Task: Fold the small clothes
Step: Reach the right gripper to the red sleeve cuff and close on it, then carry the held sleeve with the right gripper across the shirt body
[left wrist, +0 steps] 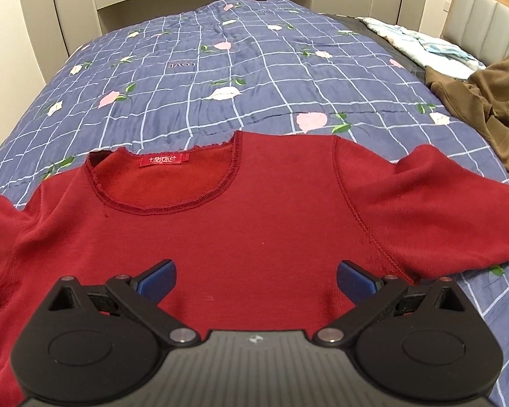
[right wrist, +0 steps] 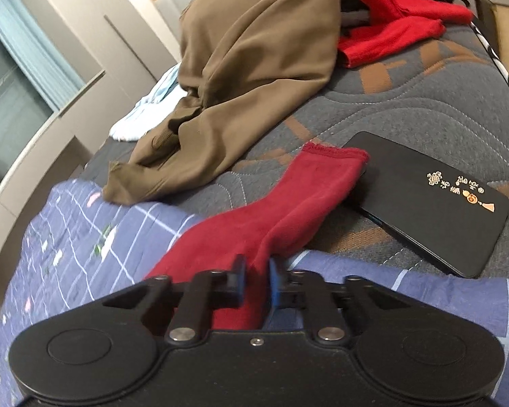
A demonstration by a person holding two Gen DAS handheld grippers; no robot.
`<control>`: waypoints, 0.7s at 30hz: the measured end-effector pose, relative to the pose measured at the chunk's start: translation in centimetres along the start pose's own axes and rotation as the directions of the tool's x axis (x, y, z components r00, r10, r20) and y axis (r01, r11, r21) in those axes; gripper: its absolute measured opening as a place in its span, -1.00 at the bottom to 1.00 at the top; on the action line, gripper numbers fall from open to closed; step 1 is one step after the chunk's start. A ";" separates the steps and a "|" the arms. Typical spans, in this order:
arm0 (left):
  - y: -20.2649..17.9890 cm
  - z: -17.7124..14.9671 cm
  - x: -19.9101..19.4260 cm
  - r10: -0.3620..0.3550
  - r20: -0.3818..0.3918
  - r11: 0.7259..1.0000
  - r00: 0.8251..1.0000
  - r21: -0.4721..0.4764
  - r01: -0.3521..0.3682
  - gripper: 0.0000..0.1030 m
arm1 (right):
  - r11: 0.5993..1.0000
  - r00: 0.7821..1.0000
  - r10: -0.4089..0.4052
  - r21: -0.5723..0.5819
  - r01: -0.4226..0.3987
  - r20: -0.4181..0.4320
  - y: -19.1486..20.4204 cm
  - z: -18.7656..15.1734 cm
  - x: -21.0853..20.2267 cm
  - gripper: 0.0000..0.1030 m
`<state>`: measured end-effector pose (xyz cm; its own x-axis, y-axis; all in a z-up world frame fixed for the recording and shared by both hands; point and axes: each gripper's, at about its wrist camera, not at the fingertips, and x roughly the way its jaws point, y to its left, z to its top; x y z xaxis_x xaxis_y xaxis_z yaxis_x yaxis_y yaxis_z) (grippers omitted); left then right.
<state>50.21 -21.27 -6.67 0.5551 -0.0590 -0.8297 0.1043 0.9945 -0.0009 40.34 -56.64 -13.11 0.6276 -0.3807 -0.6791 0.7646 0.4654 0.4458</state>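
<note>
While the dark red long-sleeved knit top (left wrist: pixel 261 210) lies spread across the frame's centre on the blue checked floral quilt (left wrist: pixel 186 84), the left gripper (left wrist: pixel 256 279) hovers spread wide above it; the right gripper (right wrist: pixel 256 283) pinches its sleeve (right wrist: pixel 288 200).

Dark red shirt (left wrist: pixel 271 210), blue floral checked quilt (left wrist: pixel 193 78), brown garment (right wrist: pixel 254 51), bright red cloth (right wrist: pixel 390 30), black box (right wrist: pixel 431 200)

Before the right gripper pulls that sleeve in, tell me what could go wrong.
1. The sleeve ends on the black case; pulling may drag the case along.
2. The right gripper pinches only a bunched part of the sleeve, so the fold may come out creased.
3. The left gripper is open above the red shirt, so nothing pins the body and it may slide.
</note>
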 end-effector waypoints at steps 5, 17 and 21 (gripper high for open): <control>1.2 0.2 -0.7 -0.020 -0.004 0.999 1.000 -0.030 0.020 0.99 | 0.998 0.998 0.042 -0.039 -0.041 0.041 0.8 0.3 -1.1 -0.86; 9.5 -0.1 -5.0 -0.024 0.052 0.977 0.998 -0.211 0.034 0.99 | 0.888 0.947 0.270 -0.425 -0.176 0.172 12.4 -0.5 -8.3 -0.89; 13.9 -0.8 -7.0 0.011 0.088 0.956 0.996 -0.293 0.015 0.99 | 0.747 0.897 0.417 -0.618 -0.245 0.148 19.2 -4.1 -11.7 -0.89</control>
<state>47.14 -6.96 -1.35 0.6265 -0.0556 -0.7774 -0.1333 0.9751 -0.1772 47.09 -39.98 0.97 0.9033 -0.2656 -0.3369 0.3266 0.9349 0.1386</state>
